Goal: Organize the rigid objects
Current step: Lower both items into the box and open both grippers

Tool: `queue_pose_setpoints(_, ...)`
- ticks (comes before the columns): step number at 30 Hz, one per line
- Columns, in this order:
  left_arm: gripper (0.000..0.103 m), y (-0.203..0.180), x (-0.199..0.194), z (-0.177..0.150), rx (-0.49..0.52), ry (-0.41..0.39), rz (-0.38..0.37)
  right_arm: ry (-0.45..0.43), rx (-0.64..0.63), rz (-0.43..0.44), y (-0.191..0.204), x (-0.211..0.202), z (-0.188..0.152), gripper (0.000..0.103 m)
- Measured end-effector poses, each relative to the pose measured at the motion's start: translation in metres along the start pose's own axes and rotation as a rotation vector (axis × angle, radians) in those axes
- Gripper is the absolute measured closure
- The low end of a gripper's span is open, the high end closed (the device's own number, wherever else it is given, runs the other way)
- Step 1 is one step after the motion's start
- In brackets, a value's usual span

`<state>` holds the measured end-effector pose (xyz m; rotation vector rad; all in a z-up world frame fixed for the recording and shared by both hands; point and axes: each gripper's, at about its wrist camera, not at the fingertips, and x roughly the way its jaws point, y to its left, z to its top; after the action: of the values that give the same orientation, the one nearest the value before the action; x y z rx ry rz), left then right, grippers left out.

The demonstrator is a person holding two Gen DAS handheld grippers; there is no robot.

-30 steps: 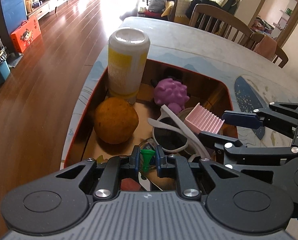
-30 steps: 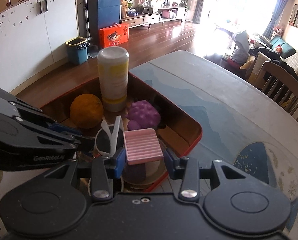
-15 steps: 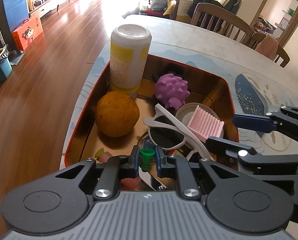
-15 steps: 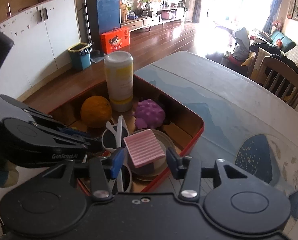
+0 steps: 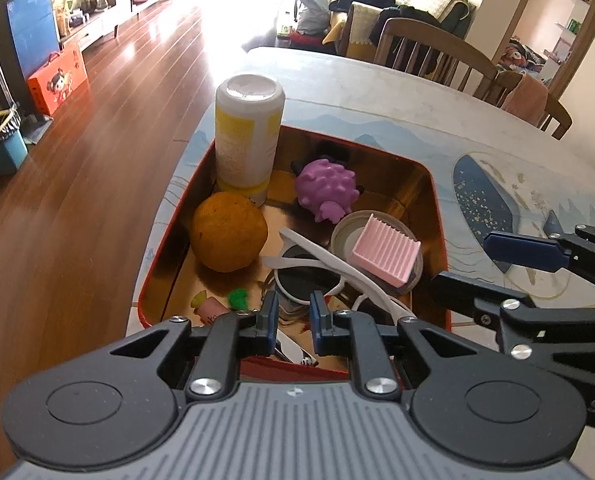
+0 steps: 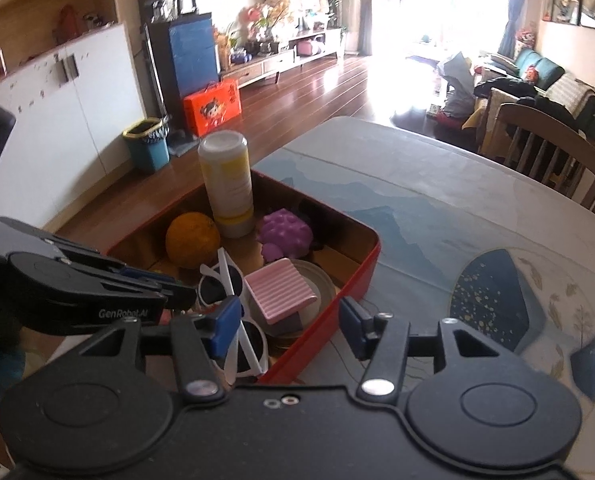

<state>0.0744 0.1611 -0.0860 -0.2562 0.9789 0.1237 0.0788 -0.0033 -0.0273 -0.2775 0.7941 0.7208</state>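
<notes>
- The red tin box [image 5: 437, 216] sits at the corner of the surface [image 5: 397, 96], its left wall running along the surface edge with wooden floor [image 5: 77, 184] below.
- The left gripper [image 5: 291, 314] hovers over the near end of the box, its blue pads a small gap apart and gripping nothing.
- The right gripper [image 6: 289, 326] hangs over the box's near right corner, spread wide and empty; its left finger is above the box, its right finger above the bare surface outside the red wall.
- A tall yellow-and-white canister [image 5: 249, 140] stands upright in the far left corner of the box, rising well above the rim.
- An orange ball [image 5: 228, 232] lies just in front of the canister, near the left wall.
- A purple spiky toy [image 5: 328, 190] lies toward the far wall, right of the canister.
- A pink ribbed block [image 5: 385, 249] rests tilted on a round metal lid [image 5: 347, 232] near the right wall.
- White sunglasses [image 5: 317, 268] lie in the middle, their arms crossing toward the near edge.
- A small green piece [image 5: 239, 297] and a pink piece [image 5: 209, 307] lie on the box floor in the near left corner.
- Right of the box the patterned surface stretches open toward the wooden chairs [image 6: 549, 148] on its far side.
</notes>
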Motion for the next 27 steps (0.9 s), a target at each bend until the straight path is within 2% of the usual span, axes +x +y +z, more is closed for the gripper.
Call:
queue_pose_setpoints(3,0.087,-0.002,-0.008,0.0,0.011,-0.016,0.008,-0.023,0.028,0.004,-0.003,-0.007,-0.003,0.048)
queue_pose_setpoints(7,0.081,-0.005,-0.02,0.0,0.024,-0.05,0.02,-0.053,0.064,0.016,-0.005,-0.017,-0.006,0.042)
queue_pose_setpoints(12,0.08,-0.007,-0.033,-0.001,0.043,-0.08,0.042,-0.085,0.094,0.028,-0.005,-0.026,-0.007,0.039)
queue_pose_setpoints(14,0.08,-0.007,-0.037,-0.001,0.042,-0.09,0.046,-0.098,0.102,0.035,-0.006,-0.03,-0.007,0.033)
queue_pose_setpoints(24,0.08,-0.007,-0.057,-0.006,0.04,-0.123,0.057,-0.167,0.093,0.061,0.002,-0.05,-0.013,0.019)
queue_pose_setpoints(26,0.075,-0.009,-0.06,-0.008,0.041,-0.13,0.055,-0.176,0.091,0.062,0.002,-0.054,-0.014,0.017)
queue_pose_setpoints(27,0.069,-0.01,-0.063,-0.009,0.041,-0.136,0.058,-0.181,0.09,0.062,0.002,-0.057,-0.014,0.016)
